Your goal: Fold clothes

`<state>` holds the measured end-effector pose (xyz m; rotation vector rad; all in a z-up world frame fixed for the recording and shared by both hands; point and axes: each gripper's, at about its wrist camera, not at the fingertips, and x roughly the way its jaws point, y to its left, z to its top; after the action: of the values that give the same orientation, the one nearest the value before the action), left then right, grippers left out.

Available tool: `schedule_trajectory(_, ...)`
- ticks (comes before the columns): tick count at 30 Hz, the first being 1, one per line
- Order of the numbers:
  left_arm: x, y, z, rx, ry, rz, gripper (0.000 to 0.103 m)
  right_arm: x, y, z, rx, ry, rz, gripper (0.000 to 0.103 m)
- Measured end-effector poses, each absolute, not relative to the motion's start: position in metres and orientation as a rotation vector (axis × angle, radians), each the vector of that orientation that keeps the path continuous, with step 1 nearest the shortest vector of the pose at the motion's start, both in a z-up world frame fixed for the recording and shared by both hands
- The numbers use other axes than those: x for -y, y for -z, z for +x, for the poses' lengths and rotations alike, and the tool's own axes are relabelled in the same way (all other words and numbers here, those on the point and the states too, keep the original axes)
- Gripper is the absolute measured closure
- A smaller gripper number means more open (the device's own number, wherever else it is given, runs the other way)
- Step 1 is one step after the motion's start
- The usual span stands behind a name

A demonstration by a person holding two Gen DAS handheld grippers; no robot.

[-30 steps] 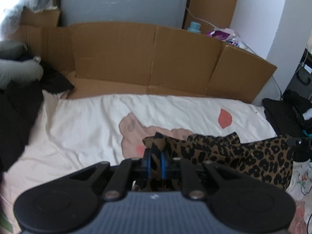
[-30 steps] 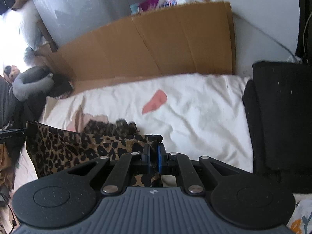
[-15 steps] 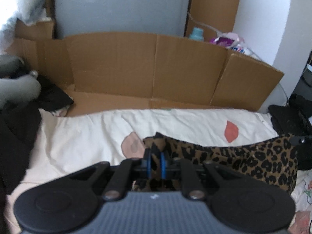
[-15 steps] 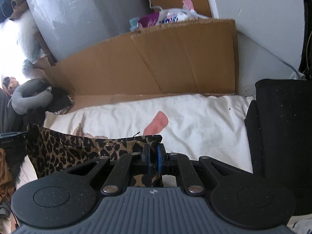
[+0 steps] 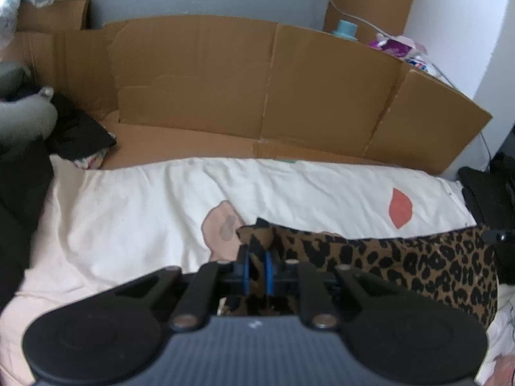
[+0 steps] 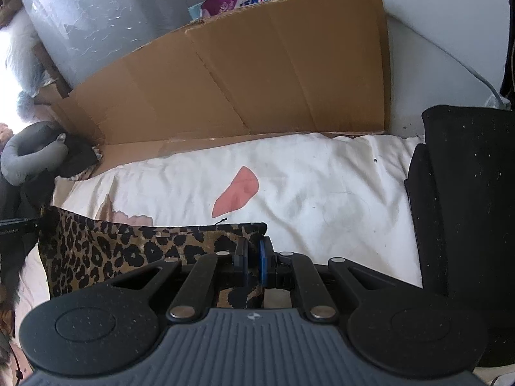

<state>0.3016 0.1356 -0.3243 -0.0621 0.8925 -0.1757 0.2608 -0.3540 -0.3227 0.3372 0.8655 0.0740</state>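
Observation:
A leopard-print garment (image 5: 402,263) hangs stretched between my two grippers over a white bedsheet (image 5: 145,212). My left gripper (image 5: 256,257) is shut on its left corner, which sticks up between the blue pads. In the right wrist view the same leopard-print garment (image 6: 128,251) spreads to the left, and my right gripper (image 6: 252,254) is shut on its right corner. The garment's top edge runs nearly straight between the two grips. What hangs below the grippers is hidden by their bodies.
A brown cardboard wall (image 5: 257,90) stands along the far side of the bed. Dark clothes and a grey cushion (image 6: 29,154) lie at the left end, a black fabric item (image 6: 466,209) at the right. The bedsheet (image 6: 322,193) bears pink patches (image 6: 238,191).
Both grippers moved forward over the sheet towards the cardboard and a little lower, carrying the leopard-print garment. Its top edge has pulled straighter and the loose folds behind it are gone from view.

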Motion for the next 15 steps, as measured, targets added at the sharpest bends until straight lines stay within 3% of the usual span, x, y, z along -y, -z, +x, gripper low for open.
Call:
schedule_trajectory(10, -0.133, 0.393, 0.333, -1.053, 0.161, -0.085, 0.091, 0.352, 0.362, 0.28, -0.95, -0.045, 0.334, 0.098)
schedule_trajectory(15, -0.116, 0.376, 0.322, -1.002, 0.113, 0.016, 0.065, 0.348, 0.37, 0.28, -0.982, -0.03, 0.304, 0.093)
